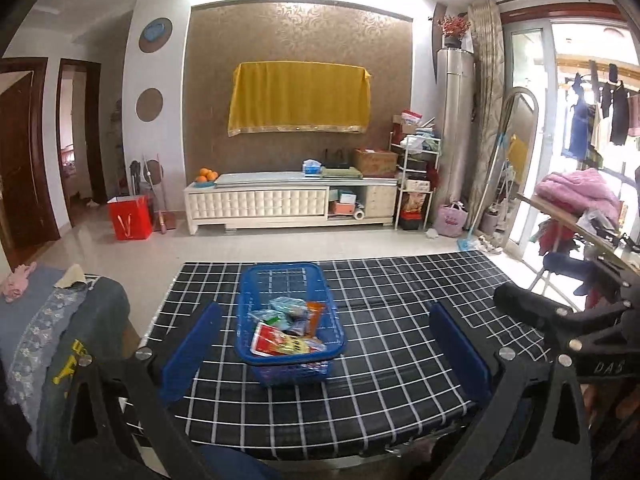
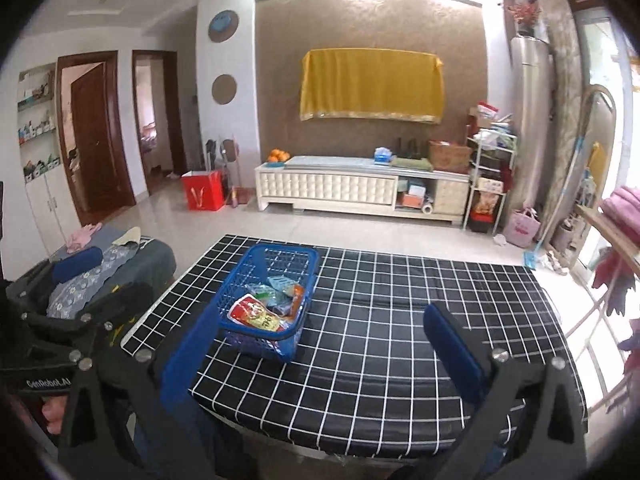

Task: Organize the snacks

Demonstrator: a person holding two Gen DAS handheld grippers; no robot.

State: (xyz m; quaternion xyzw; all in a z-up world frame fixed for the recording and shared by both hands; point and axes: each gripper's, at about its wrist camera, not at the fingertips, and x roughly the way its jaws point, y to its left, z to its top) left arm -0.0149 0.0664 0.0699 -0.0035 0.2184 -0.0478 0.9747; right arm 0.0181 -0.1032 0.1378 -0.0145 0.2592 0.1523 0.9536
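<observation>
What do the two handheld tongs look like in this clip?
Both tongs, left and right, have black frames with silver bolts and blue padded fingers. White lettering marks the bodies: "DAS" on the right one, "GenRobot.AI" on the left.

One blue basket (image 1: 291,322) is seen on one checked counter (image 1: 400,332), ahead of two grippers. Inside it one red packet (image 1: 280,345) and one orange packet (image 1: 314,317) are counted; the remaining snacks cannot be counted.
</observation>
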